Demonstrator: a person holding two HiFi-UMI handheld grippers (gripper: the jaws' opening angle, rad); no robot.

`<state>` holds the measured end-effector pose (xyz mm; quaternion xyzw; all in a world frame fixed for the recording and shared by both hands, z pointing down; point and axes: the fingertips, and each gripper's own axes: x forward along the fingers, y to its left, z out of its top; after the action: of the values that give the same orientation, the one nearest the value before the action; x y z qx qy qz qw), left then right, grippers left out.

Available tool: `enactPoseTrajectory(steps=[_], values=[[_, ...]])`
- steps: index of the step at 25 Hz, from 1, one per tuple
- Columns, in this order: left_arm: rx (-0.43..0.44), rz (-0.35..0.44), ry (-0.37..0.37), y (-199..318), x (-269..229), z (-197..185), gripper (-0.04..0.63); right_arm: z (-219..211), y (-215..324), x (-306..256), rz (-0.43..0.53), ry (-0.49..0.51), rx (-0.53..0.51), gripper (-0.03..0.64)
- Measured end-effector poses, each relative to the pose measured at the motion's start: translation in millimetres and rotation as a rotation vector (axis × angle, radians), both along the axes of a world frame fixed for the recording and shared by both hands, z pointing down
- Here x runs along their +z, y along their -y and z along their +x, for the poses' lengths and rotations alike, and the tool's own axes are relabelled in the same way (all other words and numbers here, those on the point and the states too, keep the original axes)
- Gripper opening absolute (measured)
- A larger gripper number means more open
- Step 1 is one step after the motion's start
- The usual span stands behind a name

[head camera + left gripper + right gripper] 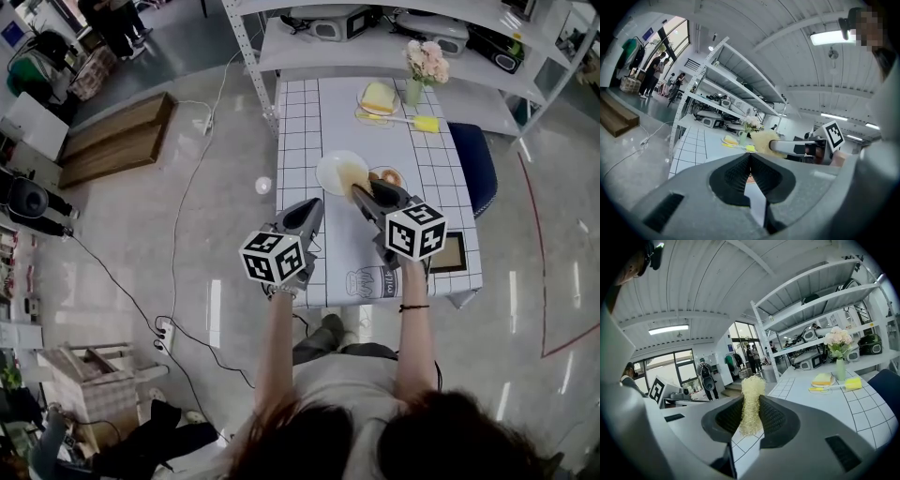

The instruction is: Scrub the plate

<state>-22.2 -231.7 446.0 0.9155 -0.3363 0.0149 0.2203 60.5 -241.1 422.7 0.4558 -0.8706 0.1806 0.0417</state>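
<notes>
In the head view the right hand-held gripper (364, 194) covers the near edge of the plate (333, 169) and half of a small dish (388, 175), whose contents are too small to tell. Its rear hides part of a dark frame (450, 253). In the left gripper view the left hand-held gripper (750, 161) blocks the worktop (701, 140) ahead. The white sliver between its closed jaws may be plate or worktop. In the right gripper view the scrubber (751, 404) sinks between the jaws at its lower end.

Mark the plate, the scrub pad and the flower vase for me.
plate (331, 169), head view, bare white face left of the pad.
scrub pad (750, 405), right gripper view, fibrous middle between the jaws.
flower vase (840, 369), right gripper view, pale green body.
</notes>
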Motion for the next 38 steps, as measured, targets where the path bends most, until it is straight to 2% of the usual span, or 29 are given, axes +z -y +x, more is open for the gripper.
enactPoseTrajectory(steps=[9, 14, 25, 32, 38], values=[[0.034, -0.050, -0.040, 38.2, 14.7, -4.0, 0.011, -1.5, 31.8, 11.8, -0.060, -0.017, 0.008, 0.074], [0.056, -0.065, -0.029, 47.0, 22.8, -1.2, 0.011, -2.8, 43.8, 20.8, -0.084, -0.025, 0.009, 0.074], [0.018, -0.169, -0.043, 69.3, 49.2, -2.3, 0.011, -5.5, 80.5, 52.0, -0.178, -0.063, -0.057, 0.075], [-0.009, -0.216, -0.045, 80.9, 65.7, 2.0, 0.011, -3.5, 118.1, 69.0, -0.214, -0.057, -0.074, 0.075], [-0.018, -0.252, -0.039, 91.4, 81.6, 5.9, 0.011, -12.8, 133.4, 91.8, -0.258, -0.069, -0.133, 0.075]])
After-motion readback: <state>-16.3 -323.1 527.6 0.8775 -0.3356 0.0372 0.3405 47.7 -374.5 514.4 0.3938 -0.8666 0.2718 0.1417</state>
